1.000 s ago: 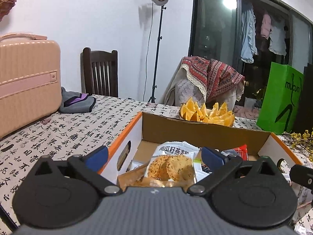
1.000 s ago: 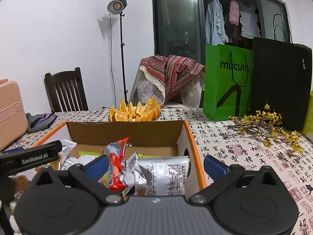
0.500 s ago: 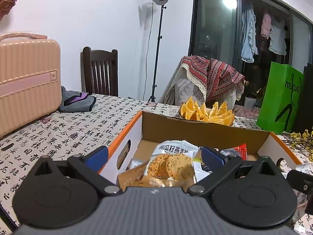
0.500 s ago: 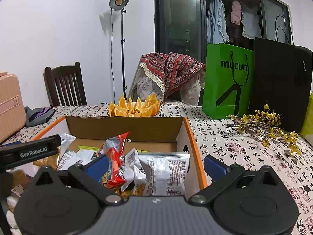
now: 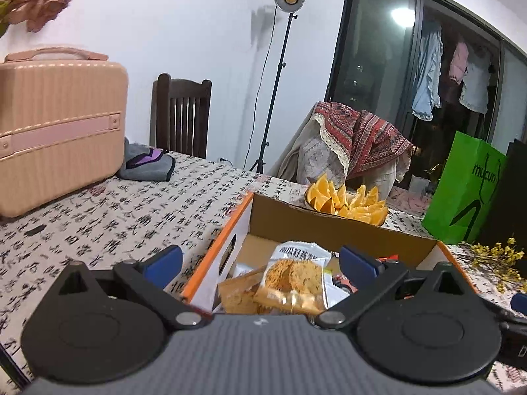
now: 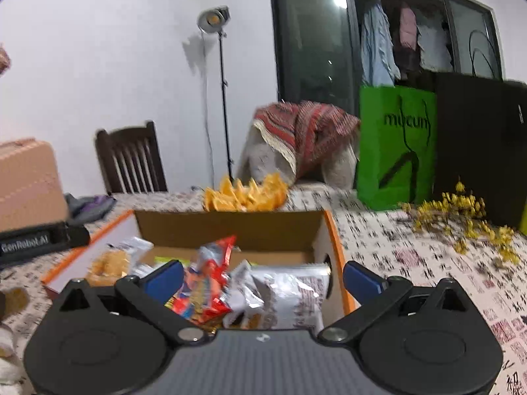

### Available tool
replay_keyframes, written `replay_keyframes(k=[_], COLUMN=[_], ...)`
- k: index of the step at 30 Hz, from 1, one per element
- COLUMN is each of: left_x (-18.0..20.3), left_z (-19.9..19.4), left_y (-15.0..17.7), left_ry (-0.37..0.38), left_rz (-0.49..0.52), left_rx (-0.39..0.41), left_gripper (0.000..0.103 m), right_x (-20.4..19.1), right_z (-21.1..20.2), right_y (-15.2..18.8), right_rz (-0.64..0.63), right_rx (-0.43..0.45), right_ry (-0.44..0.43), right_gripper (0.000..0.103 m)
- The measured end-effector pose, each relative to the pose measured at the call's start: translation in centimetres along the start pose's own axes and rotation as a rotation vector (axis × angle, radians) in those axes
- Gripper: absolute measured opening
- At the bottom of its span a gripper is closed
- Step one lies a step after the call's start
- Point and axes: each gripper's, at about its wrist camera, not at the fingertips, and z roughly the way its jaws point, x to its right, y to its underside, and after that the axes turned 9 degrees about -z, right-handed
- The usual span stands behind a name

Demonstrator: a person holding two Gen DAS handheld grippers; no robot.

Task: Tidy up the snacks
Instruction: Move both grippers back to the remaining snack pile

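Left claw [image 5: 260, 260] spread wide, empty, hovering at the near left edge of the cardboard box [image 5: 342, 219]. Right claw [image 6: 262, 278] likewise spread, empty, above the box's near right side. Inside the box: cracker packet [image 5: 293, 279] at left, red snack bag [image 6: 204, 279] and silver packet [image 6: 290, 296] at right. Behind the box on the desk [image 5: 115, 217], a bowl of orange slices [image 5: 346, 199].
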Motion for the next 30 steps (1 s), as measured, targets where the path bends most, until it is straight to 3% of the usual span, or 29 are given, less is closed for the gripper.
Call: replay_keyframes(k=[6,14,23,30], left_x=[-2.0,-4.6,-5.6,-6.2], left_z=[-2.4,-5.2,-7.2,-6.0], left_y=[-0.2,1.5,4.8,6.3], left_ry=[0.011,0.043,0.1,0.12], left_rz=[-0.021,0.002,0.123,0.143], left_rx=[-0.005,-0.045,-0.099,-0.119], left_gripper=[0.103,0.103,0.103,0.103], right_x=[-1.3,-1.9,0.5,2.2], right_z=[-2.3,-5.9,-8.6,-8.2], right_y=[0.6,4.3,8.2,9.1], right_rz=[-0.038,-0.075,-0.044,-0.022], right_rx=[-0.023,-0.092,-0.167,-0.213], right_ry=[-0.042,0.004,0.073,0.084], right_gripper=[0.103,0.103,0.103,0.103])
